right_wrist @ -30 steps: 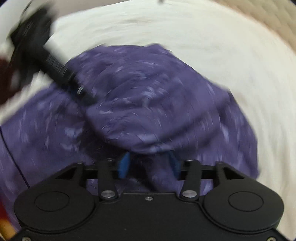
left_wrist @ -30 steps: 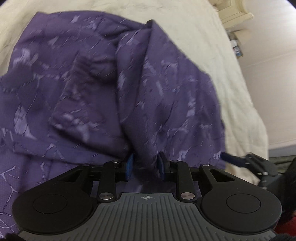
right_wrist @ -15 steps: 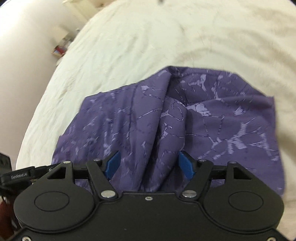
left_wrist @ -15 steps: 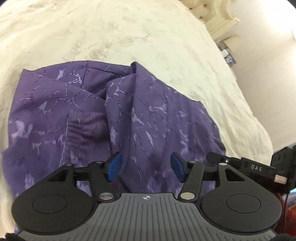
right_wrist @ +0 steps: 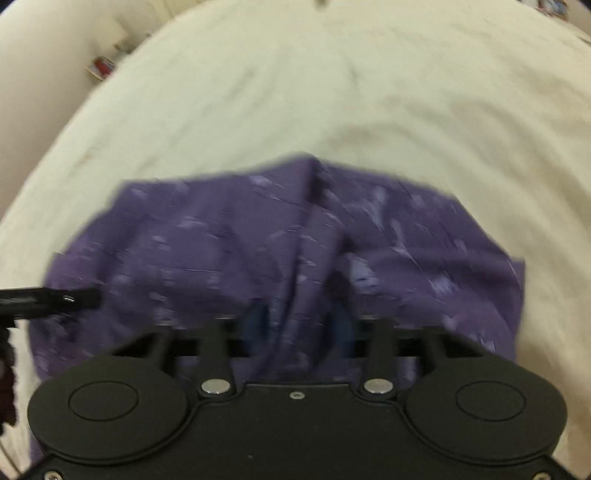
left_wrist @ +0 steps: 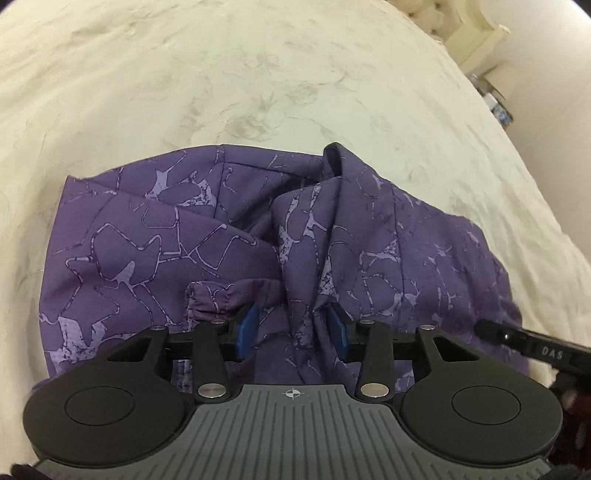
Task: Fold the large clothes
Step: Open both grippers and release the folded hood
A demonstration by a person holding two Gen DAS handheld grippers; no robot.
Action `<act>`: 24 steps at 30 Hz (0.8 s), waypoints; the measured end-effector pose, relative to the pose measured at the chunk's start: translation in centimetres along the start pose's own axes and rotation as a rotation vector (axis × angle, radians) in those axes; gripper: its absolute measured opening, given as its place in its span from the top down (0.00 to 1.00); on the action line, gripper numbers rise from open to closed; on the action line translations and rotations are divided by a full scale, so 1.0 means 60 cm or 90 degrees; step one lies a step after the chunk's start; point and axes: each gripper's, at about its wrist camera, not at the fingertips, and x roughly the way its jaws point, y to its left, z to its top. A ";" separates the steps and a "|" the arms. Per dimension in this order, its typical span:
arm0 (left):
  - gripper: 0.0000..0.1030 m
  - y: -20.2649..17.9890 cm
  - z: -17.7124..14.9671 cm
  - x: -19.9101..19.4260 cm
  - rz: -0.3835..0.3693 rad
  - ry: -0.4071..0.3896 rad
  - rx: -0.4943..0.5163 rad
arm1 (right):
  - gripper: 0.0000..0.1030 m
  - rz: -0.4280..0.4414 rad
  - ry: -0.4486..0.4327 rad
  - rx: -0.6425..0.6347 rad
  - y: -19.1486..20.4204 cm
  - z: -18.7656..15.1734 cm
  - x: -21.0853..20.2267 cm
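A purple garment point(left_wrist: 207, 243) with a pale crackle print lies bunched on a cream bedspread point(left_wrist: 258, 74). It also shows, blurred, in the right wrist view point(right_wrist: 221, 251). My left gripper point(left_wrist: 291, 328) sits low over its near edge, blue pads apart with a fold of cloth rising between them. An elastic cuff point(left_wrist: 218, 299) lies by the left pad. My right gripper point(right_wrist: 299, 326) is likewise over the near edge, pads apart with cloth between them. Each gripper's tip shows in the other's view, the right one point(left_wrist: 524, 339) and the left one point(right_wrist: 48, 297).
The bedspread point(right_wrist: 332, 92) stretches far beyond the garment. A cream headboard or cabinet point(left_wrist: 476, 29) stands at the far right corner, with small items on the floor point(left_wrist: 498, 107). A pale wall and more small items point(right_wrist: 103, 66) lie off the bed's left side.
Both grippers opened from a tight hold on the cloth, then pulled back and lower; the pads are now somewhat closer together than half a second ago. The garment has settled onto the bed.
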 end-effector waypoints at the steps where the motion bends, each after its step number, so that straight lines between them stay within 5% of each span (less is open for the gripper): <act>1: 0.60 -0.003 -0.003 -0.006 0.002 -0.004 0.007 | 0.46 0.004 -0.008 0.003 -0.003 -0.002 -0.001; 3: 0.57 -0.008 -0.009 -0.020 0.003 -0.014 0.006 | 0.38 0.000 -0.020 0.006 -0.002 -0.004 -0.010; 8: 0.16 -0.011 -0.035 -0.073 0.010 -0.043 0.014 | 0.21 0.005 -0.052 0.016 0.014 -0.024 -0.065; 12: 0.12 -0.016 -0.070 -0.112 0.037 -0.049 0.023 | 0.05 0.014 -0.068 0.019 0.036 -0.040 -0.091; 19: 0.12 0.011 -0.150 -0.152 0.060 -0.017 0.002 | 0.05 -0.127 0.039 -0.049 0.072 -0.085 -0.041; 24: 0.12 0.044 -0.197 -0.195 0.076 -0.011 -0.004 | 0.05 -0.135 0.000 -0.001 0.059 -0.107 -0.073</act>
